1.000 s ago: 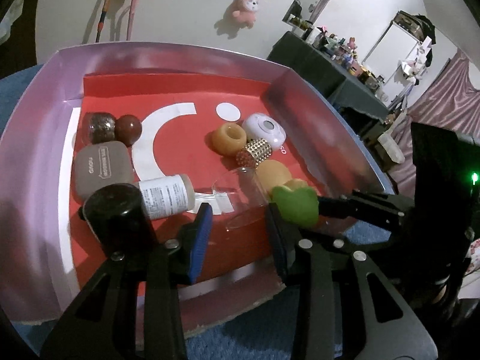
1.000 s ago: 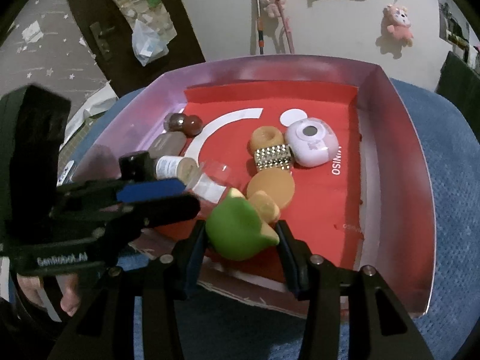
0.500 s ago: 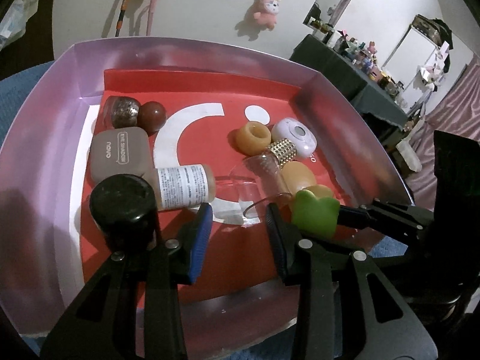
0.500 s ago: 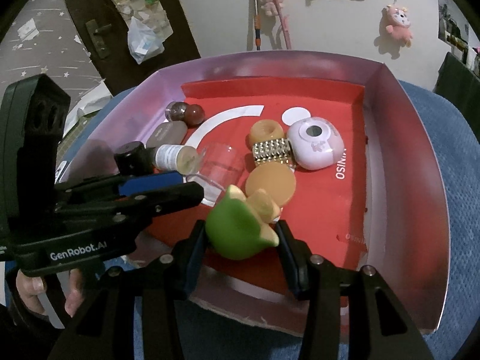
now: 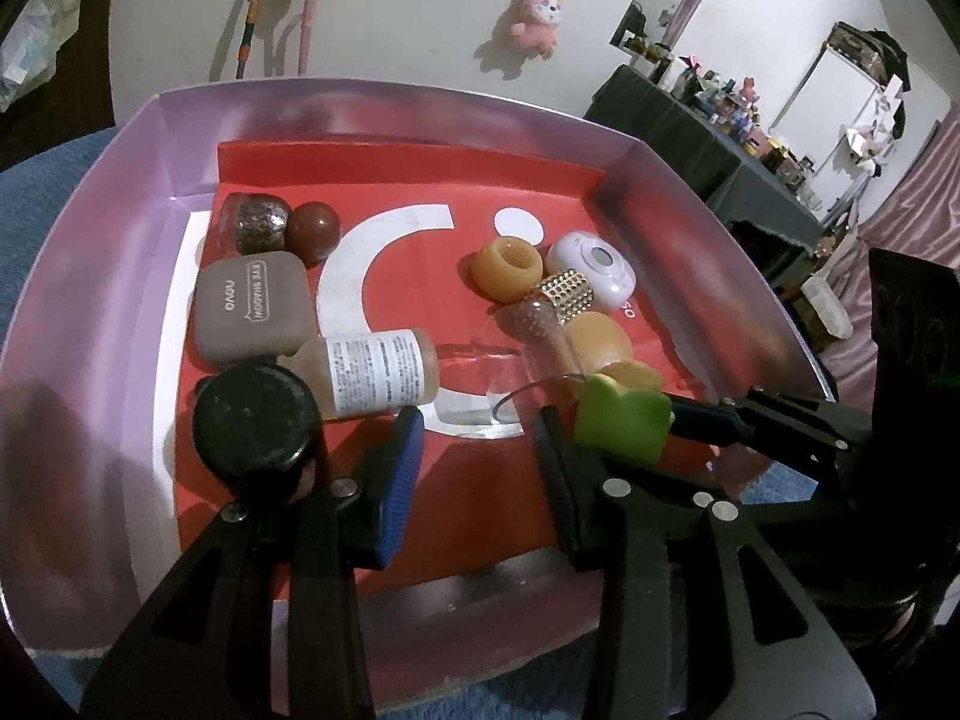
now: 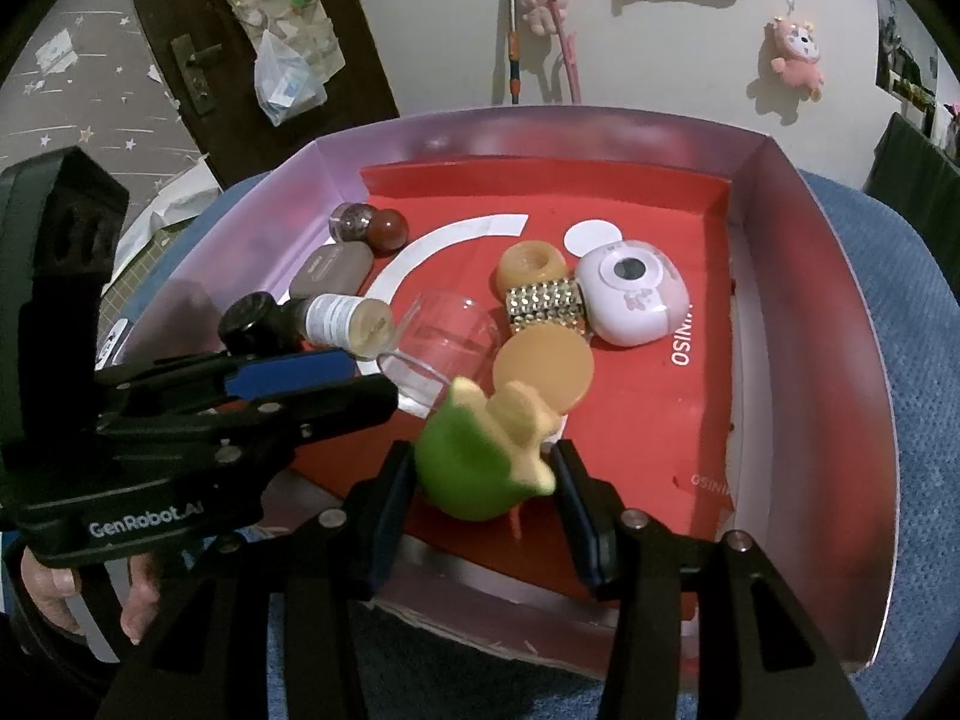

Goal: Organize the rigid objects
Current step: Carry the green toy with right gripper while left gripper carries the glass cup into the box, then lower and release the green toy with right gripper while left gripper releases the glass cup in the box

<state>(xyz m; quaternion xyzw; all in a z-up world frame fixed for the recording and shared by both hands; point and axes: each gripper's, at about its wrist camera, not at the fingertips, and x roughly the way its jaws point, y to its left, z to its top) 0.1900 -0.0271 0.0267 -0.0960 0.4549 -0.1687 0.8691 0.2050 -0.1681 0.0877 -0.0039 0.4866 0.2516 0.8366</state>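
Right gripper pinches a green-and-cream plastic toy low over the red-lined cardboard tray, apparently to place it; left gripper is spread, empty.

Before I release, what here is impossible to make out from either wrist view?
- Green toy: right wrist view blurs it; whether it touches the box floor is unclear.
- Label bottle print: too small in both views.
- Clear cup base: transparent, edges lost.
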